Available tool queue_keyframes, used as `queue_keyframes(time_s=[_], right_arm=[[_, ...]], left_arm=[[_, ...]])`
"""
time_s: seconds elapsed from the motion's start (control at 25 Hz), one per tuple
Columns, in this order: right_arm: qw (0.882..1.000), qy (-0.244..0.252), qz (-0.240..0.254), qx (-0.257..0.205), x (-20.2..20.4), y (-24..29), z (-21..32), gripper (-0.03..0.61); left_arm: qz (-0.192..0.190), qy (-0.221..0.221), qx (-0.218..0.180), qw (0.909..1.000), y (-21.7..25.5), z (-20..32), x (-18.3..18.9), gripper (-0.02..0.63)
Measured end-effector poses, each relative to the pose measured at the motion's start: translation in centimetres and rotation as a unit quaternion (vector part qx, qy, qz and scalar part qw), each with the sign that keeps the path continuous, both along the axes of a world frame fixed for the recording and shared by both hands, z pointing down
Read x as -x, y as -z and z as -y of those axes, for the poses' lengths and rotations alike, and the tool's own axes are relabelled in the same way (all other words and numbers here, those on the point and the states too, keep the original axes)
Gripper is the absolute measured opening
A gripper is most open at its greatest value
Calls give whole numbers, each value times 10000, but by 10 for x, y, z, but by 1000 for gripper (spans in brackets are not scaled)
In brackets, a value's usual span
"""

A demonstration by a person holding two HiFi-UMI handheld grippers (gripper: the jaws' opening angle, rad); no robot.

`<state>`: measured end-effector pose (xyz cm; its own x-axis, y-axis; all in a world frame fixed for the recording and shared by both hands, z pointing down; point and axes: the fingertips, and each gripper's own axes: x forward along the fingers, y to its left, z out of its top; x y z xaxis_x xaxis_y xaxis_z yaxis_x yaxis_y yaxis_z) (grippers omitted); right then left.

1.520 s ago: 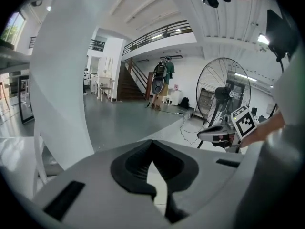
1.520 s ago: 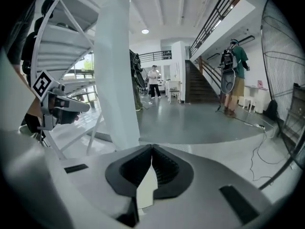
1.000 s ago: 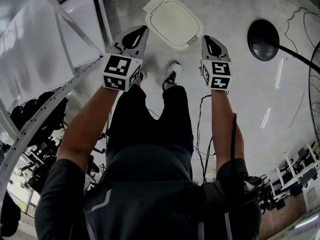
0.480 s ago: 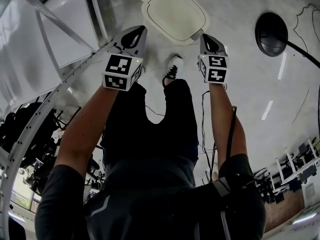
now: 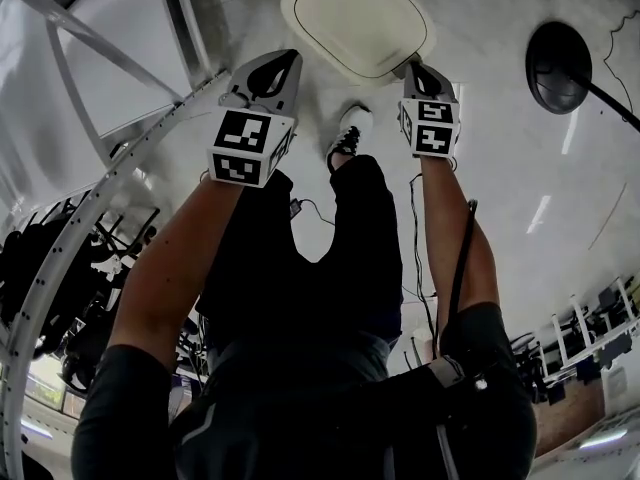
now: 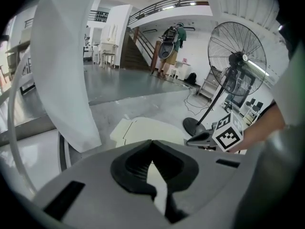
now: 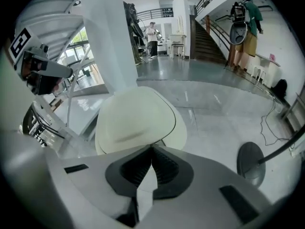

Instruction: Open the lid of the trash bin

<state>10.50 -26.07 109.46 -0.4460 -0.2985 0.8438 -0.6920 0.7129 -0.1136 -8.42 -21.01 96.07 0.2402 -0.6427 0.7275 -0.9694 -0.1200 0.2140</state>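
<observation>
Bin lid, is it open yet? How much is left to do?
Done: nothing yet, the lid lies shut. In hand: the right gripper, jaws shut and empty, points at the lid's near edge; the left gripper hangs off to the side, also shut and empty. Left: lifting the lid open.

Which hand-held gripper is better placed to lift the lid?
Likely right: the right hand-held gripper, shut, sits beside the lid, which lies straight ahead in its view. The left hand-held gripper, also shut, is off to the side.
</observation>
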Motion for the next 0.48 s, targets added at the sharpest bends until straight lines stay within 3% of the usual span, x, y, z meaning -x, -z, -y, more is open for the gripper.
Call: queue_keyframes(time_s=[0.48], right_arm=[[9998,33,1,-171,-2,-3,-2,26]], left_arm=[[56,96,109,9999,-6,-6,8,9]])
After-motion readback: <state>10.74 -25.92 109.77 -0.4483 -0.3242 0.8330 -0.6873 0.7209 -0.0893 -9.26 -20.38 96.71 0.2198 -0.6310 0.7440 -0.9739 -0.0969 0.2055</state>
